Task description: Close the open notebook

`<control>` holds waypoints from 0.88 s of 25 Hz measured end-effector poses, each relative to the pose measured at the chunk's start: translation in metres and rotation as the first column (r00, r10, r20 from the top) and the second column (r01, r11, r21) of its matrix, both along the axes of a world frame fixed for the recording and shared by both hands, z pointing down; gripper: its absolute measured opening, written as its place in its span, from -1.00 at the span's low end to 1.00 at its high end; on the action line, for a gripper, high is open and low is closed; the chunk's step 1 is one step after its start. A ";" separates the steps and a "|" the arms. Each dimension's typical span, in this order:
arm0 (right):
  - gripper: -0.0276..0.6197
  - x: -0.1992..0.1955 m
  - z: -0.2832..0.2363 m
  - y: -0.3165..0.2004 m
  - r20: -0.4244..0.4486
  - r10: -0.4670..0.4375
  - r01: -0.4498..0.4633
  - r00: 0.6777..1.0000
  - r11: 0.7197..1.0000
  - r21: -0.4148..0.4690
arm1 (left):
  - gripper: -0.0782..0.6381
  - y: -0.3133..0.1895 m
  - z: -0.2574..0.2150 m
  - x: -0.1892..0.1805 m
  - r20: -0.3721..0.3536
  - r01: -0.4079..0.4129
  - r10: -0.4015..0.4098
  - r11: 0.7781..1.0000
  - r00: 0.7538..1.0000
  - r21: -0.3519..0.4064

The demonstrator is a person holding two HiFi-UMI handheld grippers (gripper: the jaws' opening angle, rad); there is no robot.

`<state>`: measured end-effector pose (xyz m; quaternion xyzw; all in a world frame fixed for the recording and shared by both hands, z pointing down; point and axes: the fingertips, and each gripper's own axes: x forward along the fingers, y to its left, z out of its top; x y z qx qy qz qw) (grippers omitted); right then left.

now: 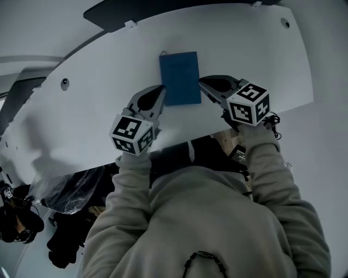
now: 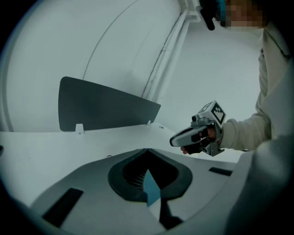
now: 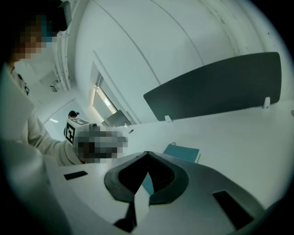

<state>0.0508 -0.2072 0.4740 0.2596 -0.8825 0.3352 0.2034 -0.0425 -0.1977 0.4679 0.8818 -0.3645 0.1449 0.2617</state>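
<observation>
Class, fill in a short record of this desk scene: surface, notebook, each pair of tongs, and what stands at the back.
Surface: white table
Notebook: blue notebook, lying flat, cover up, looks closed
Left tongs: shut, empty, at the notebook's left edge
Right tongs: shut, empty, at its right edge
Contact with notebook: cannot tell
Back: dark panel along the table's far edge
</observation>
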 end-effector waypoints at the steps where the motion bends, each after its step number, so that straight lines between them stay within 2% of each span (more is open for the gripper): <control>1: -0.86 0.002 0.008 -0.001 -0.010 0.012 -0.012 1.000 1.000 -0.016 | -0.79 0.001 0.005 -0.001 0.007 0.004 -0.004 1.000 1.000 -0.010; 8: -0.86 0.014 0.055 -0.003 -0.077 0.061 -0.068 0.995 0.993 -0.095 | -0.79 0.002 0.049 0.001 0.015 0.009 -0.008 0.995 1.000 -0.103; 13: -0.86 0.013 0.083 0.000 -0.073 0.067 -0.077 0.995 0.985 -0.155 | -0.79 -0.001 0.069 0.007 0.017 -0.011 0.013 0.992 1.000 -0.129; 19: -0.86 0.021 0.119 -0.001 -0.131 0.084 -0.110 0.988 0.973 -0.204 | -0.79 0.003 0.108 0.009 -0.005 -0.001 0.000 0.973 1.000 -0.231; 22: -0.86 0.028 0.136 -0.005 -0.160 0.113 -0.147 0.981 0.964 -0.223 | -0.79 0.004 0.126 0.007 0.028 0.003 0.005 0.961 1.000 -0.278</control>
